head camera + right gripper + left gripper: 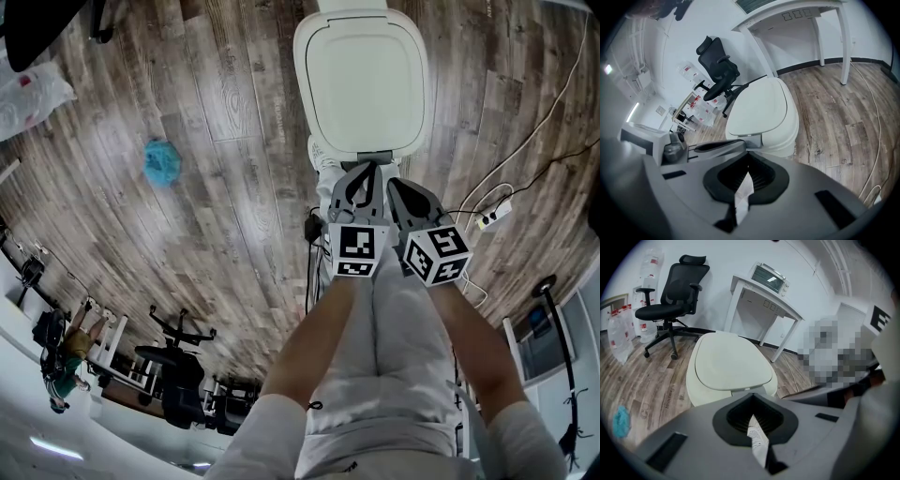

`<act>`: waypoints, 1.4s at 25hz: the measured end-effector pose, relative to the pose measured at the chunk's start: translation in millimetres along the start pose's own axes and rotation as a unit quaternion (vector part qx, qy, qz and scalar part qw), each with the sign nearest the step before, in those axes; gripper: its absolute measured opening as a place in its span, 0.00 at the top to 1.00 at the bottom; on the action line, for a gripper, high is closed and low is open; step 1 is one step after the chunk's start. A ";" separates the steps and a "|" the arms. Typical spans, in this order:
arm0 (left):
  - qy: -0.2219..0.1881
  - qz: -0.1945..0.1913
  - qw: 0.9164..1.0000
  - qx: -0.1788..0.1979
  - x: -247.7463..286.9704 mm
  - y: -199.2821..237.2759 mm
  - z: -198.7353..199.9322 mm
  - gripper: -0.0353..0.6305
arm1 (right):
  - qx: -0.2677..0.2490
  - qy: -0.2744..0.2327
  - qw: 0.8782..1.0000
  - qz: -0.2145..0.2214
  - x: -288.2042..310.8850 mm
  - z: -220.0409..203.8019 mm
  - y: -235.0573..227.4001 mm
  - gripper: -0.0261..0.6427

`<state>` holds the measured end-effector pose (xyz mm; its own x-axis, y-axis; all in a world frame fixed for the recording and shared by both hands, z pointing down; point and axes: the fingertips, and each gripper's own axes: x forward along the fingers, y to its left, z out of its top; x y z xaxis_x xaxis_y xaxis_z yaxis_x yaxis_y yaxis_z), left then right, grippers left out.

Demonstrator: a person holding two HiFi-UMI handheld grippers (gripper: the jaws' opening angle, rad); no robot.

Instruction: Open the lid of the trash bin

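The white trash bin (364, 80) stands on the wood floor straight ahead, and its lid (366, 75) lies flat and closed. Both grippers hover side by side just short of its near edge, pointing at it. The left gripper (371, 171) has its jaws together with nothing in them, its tip close to the grey lid latch (375, 157). The right gripper (395, 186) is likewise shut and empty. In the left gripper view the bin (729, 363) fills the middle beyond the left gripper (757, 437). In the right gripper view the bin (759, 110) sits beyond the right gripper (743, 190).
A blue cloth (162, 161) lies on the floor left of the bin. A power strip (494, 214) with cables lies to the right. A black office chair (675, 296) and a white table (764, 301) carrying a small oven (769, 277) stand behind the bin.
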<state>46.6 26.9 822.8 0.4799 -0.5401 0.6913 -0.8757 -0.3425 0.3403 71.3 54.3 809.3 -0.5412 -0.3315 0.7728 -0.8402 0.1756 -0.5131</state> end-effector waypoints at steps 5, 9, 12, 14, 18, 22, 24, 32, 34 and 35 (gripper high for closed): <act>-0.001 0.000 1.000 0.002 0.9 -0.7 -1.2 0.94 | 0.002 -0.001 1.000 0.000 -0.1 -2.3 -1.6 0.94; -0.004 -0.002 1.000 0.005 0.6 -1.2 -2.1 0.94 | 0.001 -0.001 1.000 0.000 -0.5 -5.3 -1.9 0.94; -0.006 -0.002 1.000 0.006 -0.4 -1.8 -1.5 0.94 | 0.001 -0.001 1.000 0.000 -2.2 -5.7 -2.1 0.94; -0.007 -0.001 1.000 0.004 -0.4 -1.5 -0.7 0.94 | 0.001 -0.002 1.000 0.000 -2.7 -4.8 -2.5 0.94; -0.007 -0.003 1.000 0.004 0.3 -1.0 -0.8 0.94 | 0.001 -0.002 1.000 -0.001 -2.2 -3.8 -3.2 0.94; -0.006 -0.004 1.000 0.006 0.6 -1.1 -1.7 0.94 | 0.001 -0.004 1.000 -0.002 -2.5 -2.4 -3.6 0.94; -0.005 -0.005 1.000 0.008 0.5 -0.9 -1.4 0.94 | 0.002 -0.006 1.000 -0.003 -3.5 0.1 -4.2 0.94; -0.010 -0.011 1.000 0.014 -3.3 -0.5 7.6 0.94 | 0.002 -0.021 1.000 -0.009 -11.6 18.6 -8.9 0.94; -0.017 -0.007 1.000 0.022 -6.8 2.1 14.5 0.94 | 0.000 -0.027 1.000 -0.012 -15.9 25.1 -9.7 0.94; -0.021 -0.005 0.999 0.026 -9.2 3.6 19.1 0.94 | -0.002 -0.031 0.999 -0.013 -18.4 29.1 -9.5 0.94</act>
<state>40.0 15.9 805.4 0.4920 -0.5673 0.6604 -0.8671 -0.3869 0.3136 90.3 31.7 789.0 -0.5156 -0.3921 0.7619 -0.8544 0.1687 -0.4914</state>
